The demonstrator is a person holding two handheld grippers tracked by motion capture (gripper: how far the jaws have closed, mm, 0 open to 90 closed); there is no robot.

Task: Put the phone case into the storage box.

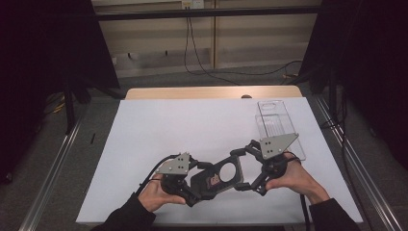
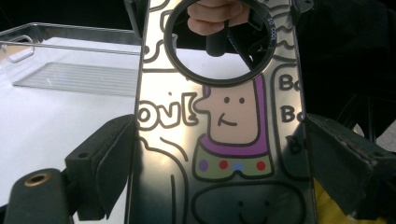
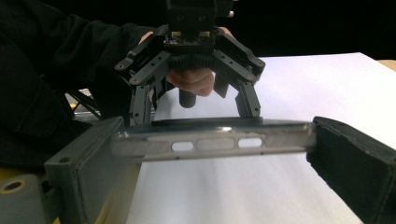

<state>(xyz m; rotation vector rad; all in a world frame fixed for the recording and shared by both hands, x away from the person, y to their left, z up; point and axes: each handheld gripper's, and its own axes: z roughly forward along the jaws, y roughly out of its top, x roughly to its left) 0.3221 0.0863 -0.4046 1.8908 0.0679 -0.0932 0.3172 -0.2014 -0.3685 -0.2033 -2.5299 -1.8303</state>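
Lower centre of the high view: a clear plastic phone case with a cartoon print and a black ring on its back (image 1: 222, 174) hangs above the white table cover (image 1: 159, 130), held between both grippers.

Left gripper (image 1: 204, 185), lower left of centre, grey plate on top: jaws pinching the case across its width. In the left gripper view the case (image 2: 224, 140) stands upright up the middle of the frame, both long edges against the black pads (image 2: 114, 158).

Right gripper (image 1: 243, 166), right of centre: jaws clamped on the case lengthwise. In the right gripper view the case (image 3: 210, 140) shows edge-on across the middle, button cut-outs facing the camera, each end seated in a pad (image 3: 348, 158).

Clear rectangular plastic tray (image 1: 278, 126) lies flat at upper right of the cover, well apart from the case.
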